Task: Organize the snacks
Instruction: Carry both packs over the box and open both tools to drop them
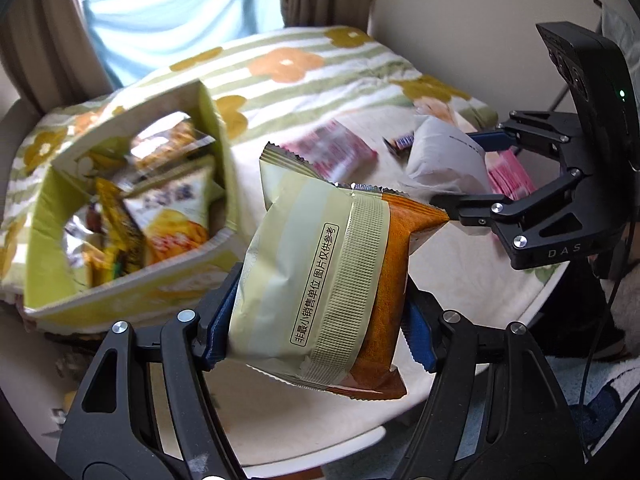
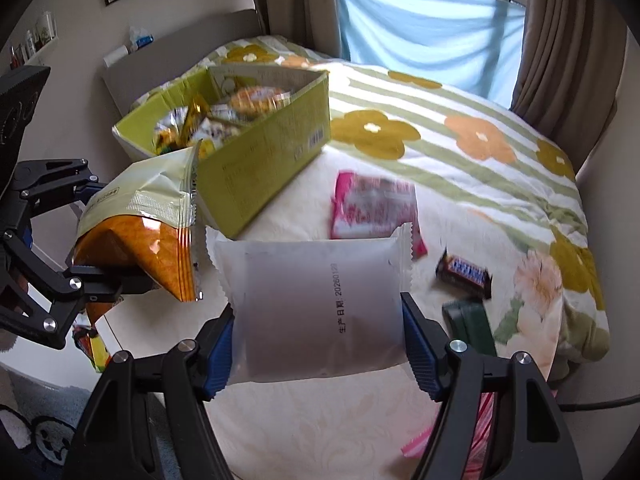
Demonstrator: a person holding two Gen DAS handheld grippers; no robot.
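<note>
My left gripper is shut on a pale green and orange snack packet, held up off the bed by its sides. The right wrist view shows that gripper and its packet just in front of the box. My right gripper is shut on a white packet with a printed date, its blue pads pressing both edges. In the left wrist view the right gripper carries the white packet above the bed. A yellow-green cardboard box holds several snack bags; its near wall is low.
On the cream bedcover lie a pink packet, a dark chocolate bar and a dark green pack. A floral striped blanket covers the far half. Another pink wrapper lies under my right gripper. Curtains and a window stand behind.
</note>
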